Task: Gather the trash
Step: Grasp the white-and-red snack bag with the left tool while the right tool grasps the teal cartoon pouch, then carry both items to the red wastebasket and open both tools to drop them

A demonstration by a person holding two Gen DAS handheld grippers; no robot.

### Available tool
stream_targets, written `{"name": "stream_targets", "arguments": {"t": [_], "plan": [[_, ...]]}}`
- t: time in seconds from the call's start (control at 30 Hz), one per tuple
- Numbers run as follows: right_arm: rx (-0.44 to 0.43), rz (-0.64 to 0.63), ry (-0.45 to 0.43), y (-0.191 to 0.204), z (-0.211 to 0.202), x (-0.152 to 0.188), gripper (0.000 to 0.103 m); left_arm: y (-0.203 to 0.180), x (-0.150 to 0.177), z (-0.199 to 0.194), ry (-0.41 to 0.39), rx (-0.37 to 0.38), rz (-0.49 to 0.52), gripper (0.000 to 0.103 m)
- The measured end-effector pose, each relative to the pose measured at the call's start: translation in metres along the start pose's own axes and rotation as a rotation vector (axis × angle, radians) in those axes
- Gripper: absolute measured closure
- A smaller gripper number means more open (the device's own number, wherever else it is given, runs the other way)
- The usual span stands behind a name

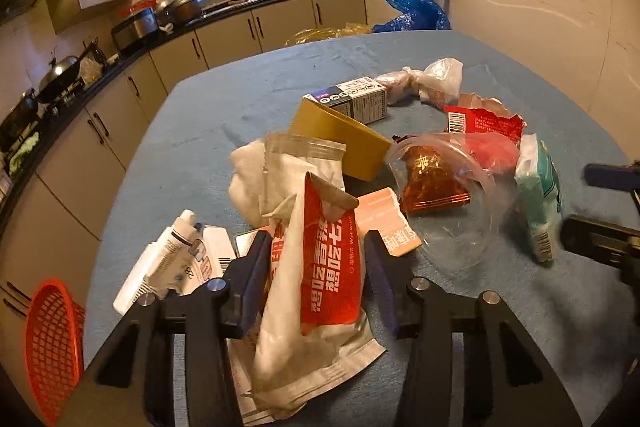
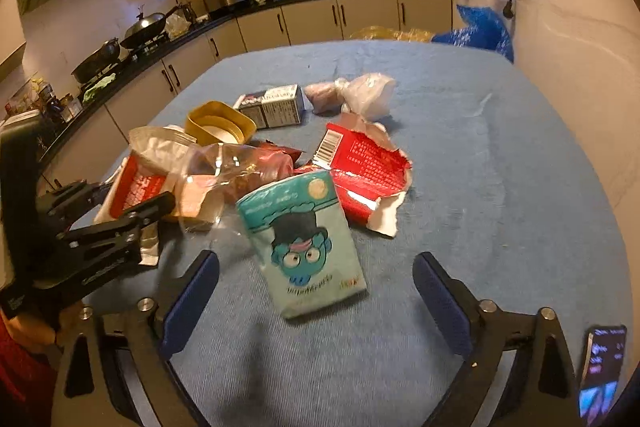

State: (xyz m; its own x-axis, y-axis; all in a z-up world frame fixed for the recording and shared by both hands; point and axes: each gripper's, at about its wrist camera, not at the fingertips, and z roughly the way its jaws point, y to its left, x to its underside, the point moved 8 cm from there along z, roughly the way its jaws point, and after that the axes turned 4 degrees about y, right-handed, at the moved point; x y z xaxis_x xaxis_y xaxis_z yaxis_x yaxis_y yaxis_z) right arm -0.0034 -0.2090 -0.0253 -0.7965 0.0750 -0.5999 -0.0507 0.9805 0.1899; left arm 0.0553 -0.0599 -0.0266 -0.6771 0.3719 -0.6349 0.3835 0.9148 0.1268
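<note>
My left gripper (image 1: 316, 263) is shut on a red and white snack wrapper (image 1: 320, 267), which stands up between its blue pads over the blue table (image 1: 200, 131). More trash lies in a heap: a yellow tub (image 1: 340, 135), a small carton (image 1: 356, 99), a clear plastic lid (image 1: 452, 195), a torn red packet (image 2: 364, 167), a tied plastic bag (image 2: 360, 95). My right gripper (image 2: 316, 291) is open, its jaws on either side of a teal tissue pack (image 2: 308, 239) and just short of it. The left gripper also shows at the left of the right wrist view (image 2: 120, 223).
A red mesh basket (image 1: 52, 343) hangs below the table's left edge. A white tube and box (image 1: 176, 259) lie left of my left gripper. A phone (image 2: 604, 371) lies at the table's near right. Kitchen counters run along the left and back. A blue bag (image 1: 416, 11) sits beyond the far edge.
</note>
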Motion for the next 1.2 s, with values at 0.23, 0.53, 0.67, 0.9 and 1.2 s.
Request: {"name": "stream_targets", "arguments": {"t": [0.23, 0.53, 0.67, 0.9, 1.2], "plan": [[-0.031, 0.017, 0.051, 0.004, 0.018, 0.003, 0.049, 0.002, 0.005, -0.011, -0.019, 0.049, -0.036, 0.058], [-0.069, 0.050, -0.025, 0.010, -0.017, 0.010, 0.056, -0.007, 0.008, -0.058, -0.110, 0.126, -0.088, 0.058], [-0.071, 0.045, -0.062, 0.018, -0.035, 0.011, 0.056, -0.010, 0.011, -0.077, -0.138, 0.142, -0.097, 0.058], [-0.104, -0.003, -0.082, 0.046, -0.054, 0.009, 0.056, 0.006, 0.019, -0.101, -0.164, 0.135, -0.133, 0.058], [-0.178, -0.127, -0.040, 0.116, -0.046, 0.001, 0.055, 0.075, 0.042, -0.127, -0.184, 0.045, -0.230, 0.058]]}}
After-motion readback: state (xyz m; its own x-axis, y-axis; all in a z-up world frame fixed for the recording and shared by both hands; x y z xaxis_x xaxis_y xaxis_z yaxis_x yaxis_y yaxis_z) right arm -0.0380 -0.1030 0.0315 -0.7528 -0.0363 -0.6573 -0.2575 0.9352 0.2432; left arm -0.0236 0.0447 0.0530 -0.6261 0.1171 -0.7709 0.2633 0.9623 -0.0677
